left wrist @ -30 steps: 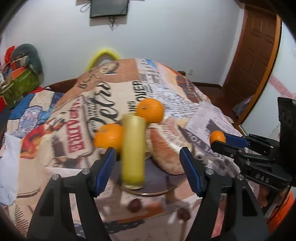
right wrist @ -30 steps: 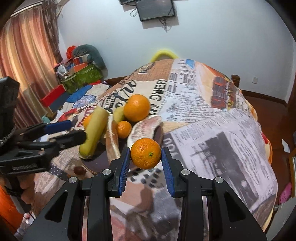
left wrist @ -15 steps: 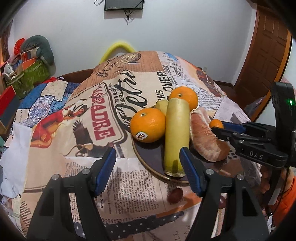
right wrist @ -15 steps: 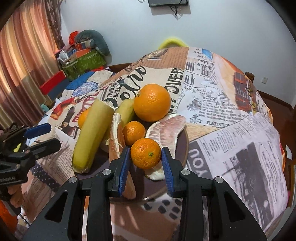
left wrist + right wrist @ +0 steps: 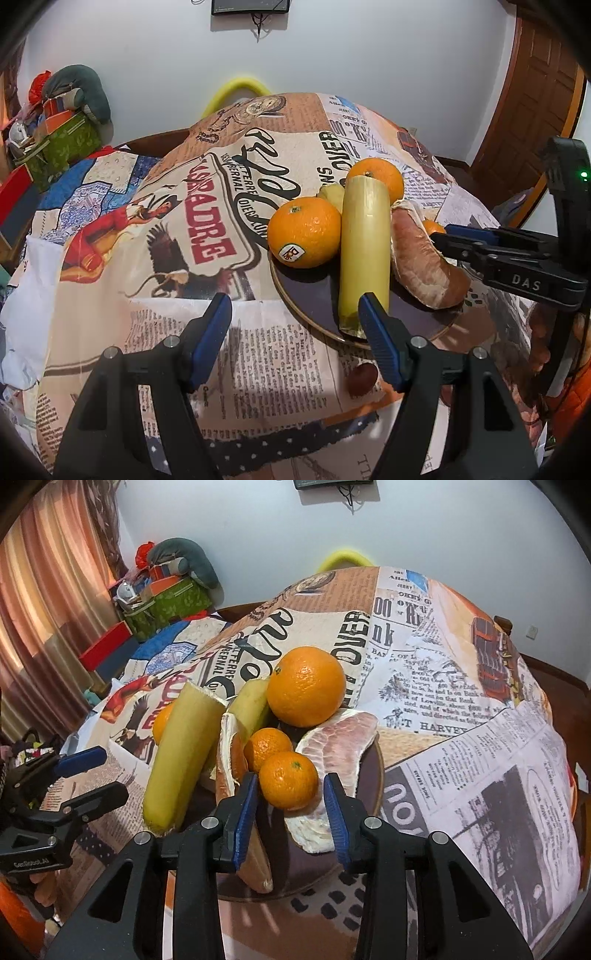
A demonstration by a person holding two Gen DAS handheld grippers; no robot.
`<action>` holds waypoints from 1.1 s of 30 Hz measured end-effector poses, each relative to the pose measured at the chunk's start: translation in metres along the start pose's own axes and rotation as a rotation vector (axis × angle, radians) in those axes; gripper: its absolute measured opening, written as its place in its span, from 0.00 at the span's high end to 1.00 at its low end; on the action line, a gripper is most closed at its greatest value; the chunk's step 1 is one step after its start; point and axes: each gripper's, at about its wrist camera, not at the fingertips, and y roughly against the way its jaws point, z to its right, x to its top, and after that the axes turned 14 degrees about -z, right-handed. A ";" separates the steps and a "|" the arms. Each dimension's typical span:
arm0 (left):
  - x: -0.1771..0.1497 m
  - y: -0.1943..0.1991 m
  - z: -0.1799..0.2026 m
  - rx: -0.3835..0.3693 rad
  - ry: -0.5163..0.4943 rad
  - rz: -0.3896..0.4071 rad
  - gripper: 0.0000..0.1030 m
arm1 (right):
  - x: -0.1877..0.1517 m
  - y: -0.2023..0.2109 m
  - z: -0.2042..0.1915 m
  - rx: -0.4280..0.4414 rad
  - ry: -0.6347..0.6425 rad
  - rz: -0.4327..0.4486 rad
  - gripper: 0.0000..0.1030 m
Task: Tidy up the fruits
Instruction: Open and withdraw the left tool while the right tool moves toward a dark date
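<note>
A dark round plate [image 5: 314, 299] [image 5: 375, 775] on the newspaper-print cloth holds two big oranges [image 5: 304, 232] [image 5: 306, 685], a yellow-green stalk [image 5: 365, 251] [image 5: 183, 753], pomelo wedges [image 5: 421, 258] [image 5: 336, 746] and a small mandarin [image 5: 266, 748]. My right gripper [image 5: 290, 805] has its jaws apart around a second small mandarin [image 5: 289, 780] that rests on the plate; a gap shows on each side. My left gripper [image 5: 295, 343] is open and empty, just in front of the plate's near-left rim.
Two small dark fruits [image 5: 362, 376] lie on the cloth in front of the plate. The table falls away on all sides. Boxes and a green bag [image 5: 62, 147] stand at the far left, a wooden door [image 5: 535, 110] at the right.
My right gripper carried the small mandarin over the plate, lowered it beside the other one and opened its jaws. My left gripper drew back and left, away from the stalk.
</note>
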 end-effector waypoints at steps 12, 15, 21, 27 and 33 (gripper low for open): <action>-0.018 0.042 0.016 0.016 -0.042 0.042 0.31 | -0.028 0.048 -0.024 -0.035 0.033 0.063 0.66; -0.025 0.057 0.018 0.020 -0.054 0.060 0.31 | -0.038 0.057 -0.035 -0.040 0.045 0.070 0.66; -0.039 0.081 0.019 0.030 -0.074 0.084 0.31 | -0.058 0.063 -0.049 -0.043 0.052 0.065 0.66; -0.047 0.097 0.008 0.040 -0.077 0.093 0.31 | -0.074 0.056 -0.056 -0.051 0.050 0.036 0.66; -0.049 0.098 -0.017 0.069 -0.080 0.064 0.31 | -0.088 0.046 -0.061 -0.046 0.041 0.004 0.66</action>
